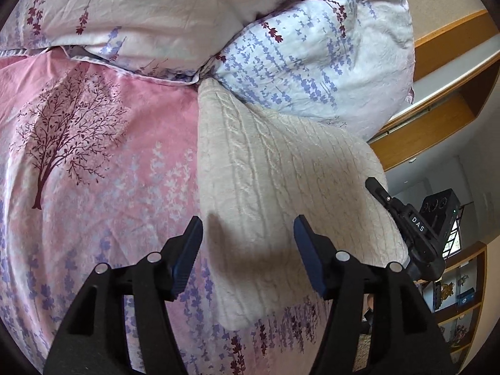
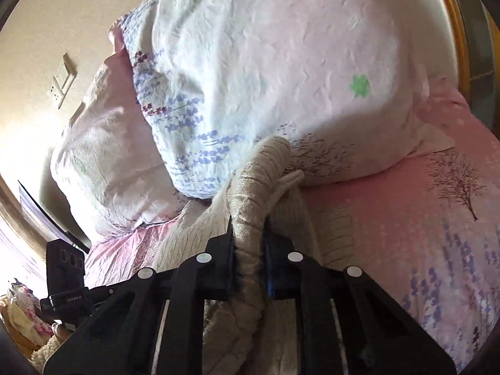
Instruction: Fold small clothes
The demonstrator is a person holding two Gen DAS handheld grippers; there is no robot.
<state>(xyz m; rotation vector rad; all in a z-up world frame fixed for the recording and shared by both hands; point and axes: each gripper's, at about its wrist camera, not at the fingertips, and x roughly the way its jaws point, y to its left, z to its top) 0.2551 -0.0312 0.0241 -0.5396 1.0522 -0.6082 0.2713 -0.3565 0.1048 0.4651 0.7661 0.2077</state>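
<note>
The right claw (image 2: 248, 243) is clenched on a bunched edge of the knit (image 1: 281, 187) lying on the bed (image 1: 93, 218) at 12 o'clock from the released left claw (image 1: 247, 247), so pulling alone may drag it crooked.

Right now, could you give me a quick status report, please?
Left gripper open above cream knit garment. Right gripper shut on its bunched edge. Pillows touch far end.
</note>
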